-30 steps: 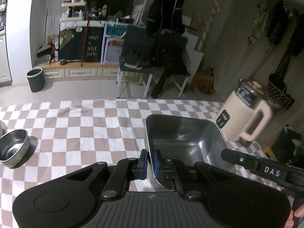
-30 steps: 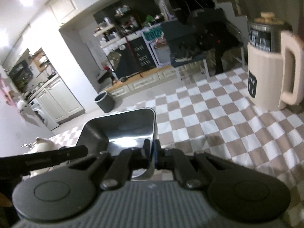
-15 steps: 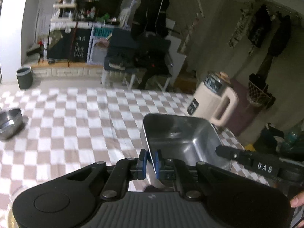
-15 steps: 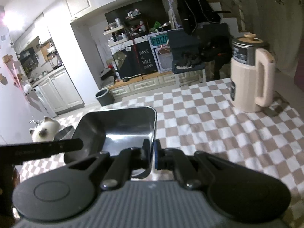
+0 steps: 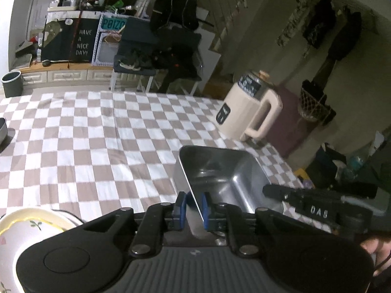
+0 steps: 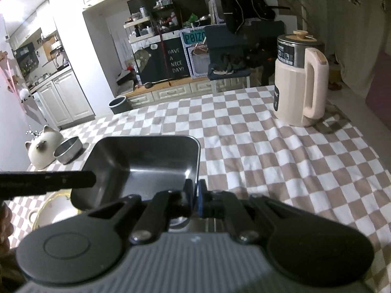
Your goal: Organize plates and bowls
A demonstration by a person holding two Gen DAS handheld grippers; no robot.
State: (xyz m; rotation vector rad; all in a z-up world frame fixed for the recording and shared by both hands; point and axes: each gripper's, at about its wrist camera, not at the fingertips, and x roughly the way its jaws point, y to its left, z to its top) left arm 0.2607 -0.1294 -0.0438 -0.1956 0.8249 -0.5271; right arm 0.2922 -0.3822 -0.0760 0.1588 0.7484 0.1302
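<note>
- While we look along the left gripper [image 5: 193,206], its blue pads [image 5: 180,206] straddle the left wall of a rectangular steel tray [image 5: 220,171] and its jaws are opening, a gap showing beside the thin metal.
- We see nothing inside the tray from this view; its polished floor only mirrors the room.
- We read its long axis as running away from the camera toward the cream electric kettle [image 5: 249,112], which stands near the checkered tablecloth's [image 5: 85,146] far right edge.
- We catch the right gripper's [image 5: 317,202] dark arm reaching in across the tray's right side, with a bit of a hand [image 5: 374,246] at the frame edge.
- We note a floral-rimmed plate [image 5: 27,222] at lower left, partly hidden under the gripper body, and a sliver of a round steel bowl [image 5: 2,129] at far left.
- From the right wrist, we see the right gripper [image 6: 194,196] pinched tight on the tray's [image 6: 146,156] right wall near the close corner.
- We find the tray empty here too, dark inside, its far end pointing toward the kitchen.
- We gain here a cat-shaped white jar [image 6: 41,149] touching or just beside the round steel bowl [image 6: 69,147], which looks empty, both left of the tray.
- We see the plate [image 6: 55,207] below the tray's left near corner; whether they touch, we cannot tell.
- We also see the kettle [image 6: 300,80] well apart at right.
</note>
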